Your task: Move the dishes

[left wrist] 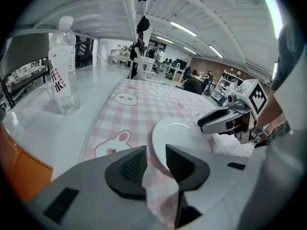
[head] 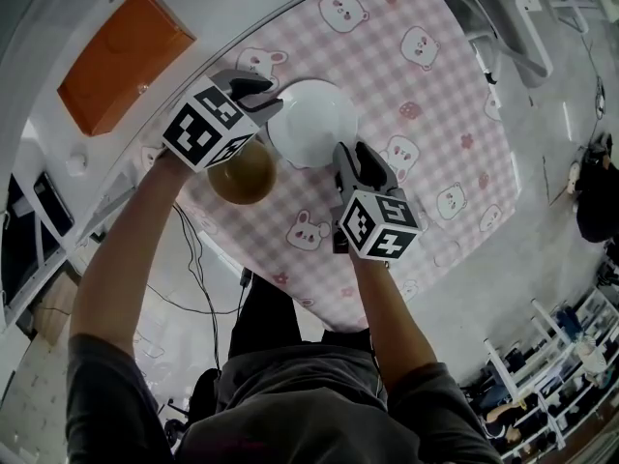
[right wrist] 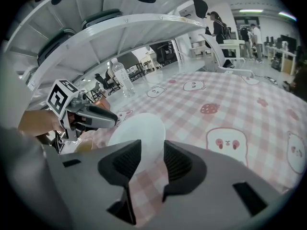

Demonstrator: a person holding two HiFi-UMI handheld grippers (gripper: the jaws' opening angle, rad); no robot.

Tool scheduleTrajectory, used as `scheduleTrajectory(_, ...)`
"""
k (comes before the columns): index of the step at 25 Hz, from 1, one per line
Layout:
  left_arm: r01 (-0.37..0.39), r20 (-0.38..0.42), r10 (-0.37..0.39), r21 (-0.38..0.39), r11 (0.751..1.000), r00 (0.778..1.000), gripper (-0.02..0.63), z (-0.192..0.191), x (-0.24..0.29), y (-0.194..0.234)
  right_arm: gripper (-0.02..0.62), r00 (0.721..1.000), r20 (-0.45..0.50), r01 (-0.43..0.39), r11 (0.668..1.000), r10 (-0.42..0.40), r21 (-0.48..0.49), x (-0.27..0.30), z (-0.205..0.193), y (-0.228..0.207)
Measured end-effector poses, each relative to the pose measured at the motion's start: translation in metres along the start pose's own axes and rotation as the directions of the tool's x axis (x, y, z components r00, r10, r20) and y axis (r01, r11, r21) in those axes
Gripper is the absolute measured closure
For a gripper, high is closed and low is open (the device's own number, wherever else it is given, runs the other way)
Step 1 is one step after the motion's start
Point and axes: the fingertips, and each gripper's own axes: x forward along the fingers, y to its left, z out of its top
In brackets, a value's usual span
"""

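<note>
The head camera looks steeply down from above onto the surface (head: pixel 464 95), taking in the left gripper (head: pixel 263 95) and the right gripper (head: pixel 350 158). Each gripper camera rides close behind its own fingers (left wrist: pixel 127 169), low over the surface. The two face each other, each catching the opposite gripper just beyond its fingers. All three views share the white plate (head: pixel 311 124) lying between the fingers.

Water bottle (left wrist: pixel 62 66) is stood upright on white table (left wrist: pixel 57 133), left of pink checked tablecloth (left wrist: pixel 144 104); orange box (head: pixel 124 58) is set off the cloth.
</note>
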Motion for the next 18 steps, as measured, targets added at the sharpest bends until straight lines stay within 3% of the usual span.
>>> scheduleTrajectory(12, 0.034, -0.062, -0.036, -0.03, 0.999, 0.997, 0.482, -0.012, 0.012, -0.001, 0.453, 0.999, -0.044, 0.011, 0.999, -0.009, 0.039, 0.007, -0.011, -0.002)
scheduleTrajectory(18, 0.062, -0.069, -0.066, -0.061, 0.996, 0.995, 0.483, -0.013, 0.015, -0.001, 0.491, 0.998, -0.061, 0.029, 0.998, -0.026, 0.051, 0.01, -0.013, -0.005)
